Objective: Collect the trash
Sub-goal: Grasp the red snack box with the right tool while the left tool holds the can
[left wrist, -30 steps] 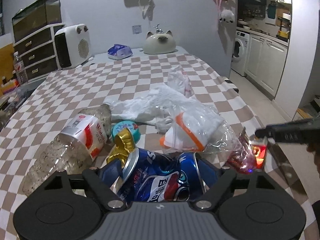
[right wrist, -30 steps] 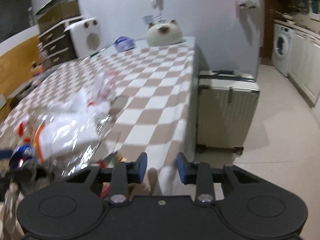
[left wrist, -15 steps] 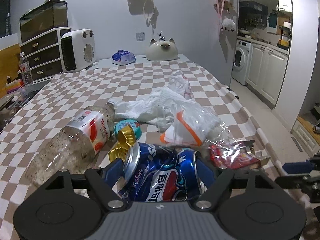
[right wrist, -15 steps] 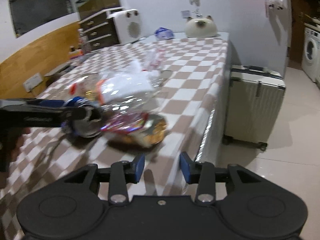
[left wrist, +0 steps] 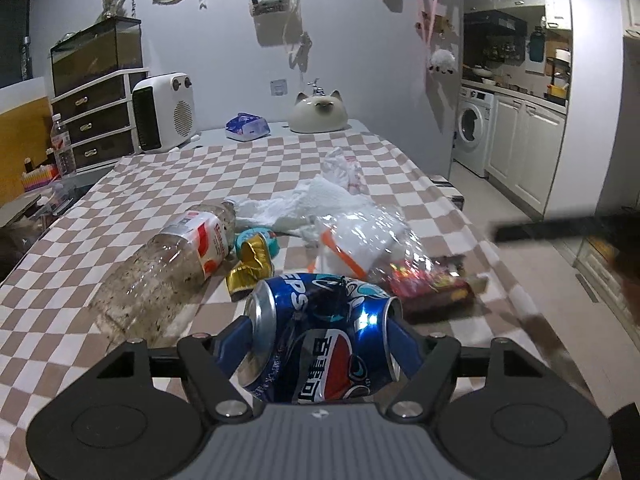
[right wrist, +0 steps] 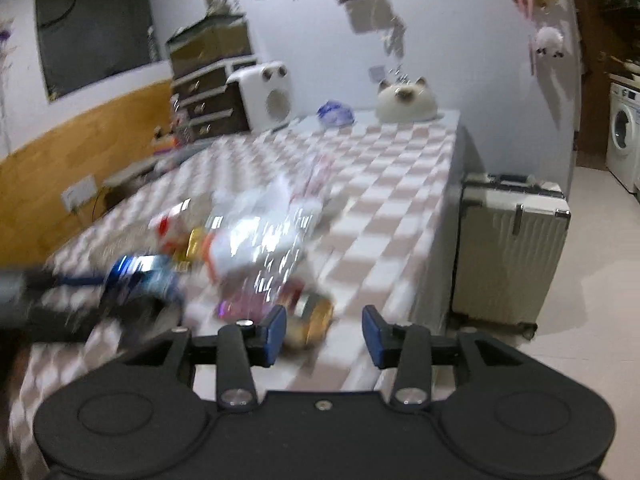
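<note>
Left wrist view: crushed blue can (left wrist: 320, 336) between the pads of the left claw (left wrist: 320, 338), jaws closing on it, near the counter's (left wrist: 160, 184) front edge. Right claw (right wrist: 324, 336) parted, opening, nothing between. Plastic bottle (left wrist: 168, 268), clear bag (left wrist: 364, 240), red wrapper (left wrist: 432, 286) lie behind. Risk: dented can skewing out of the grip.

Left gripper (left wrist: 322, 330) points down over the table, jaws closing, a crushed blue can (left wrist: 320, 332) wedged sideways between its blue pads. Right gripper (right wrist: 324, 332) tilts down too, jaws opening with nothing between them, its blue fingertips (right wrist: 275, 332) spread apart.
</note>
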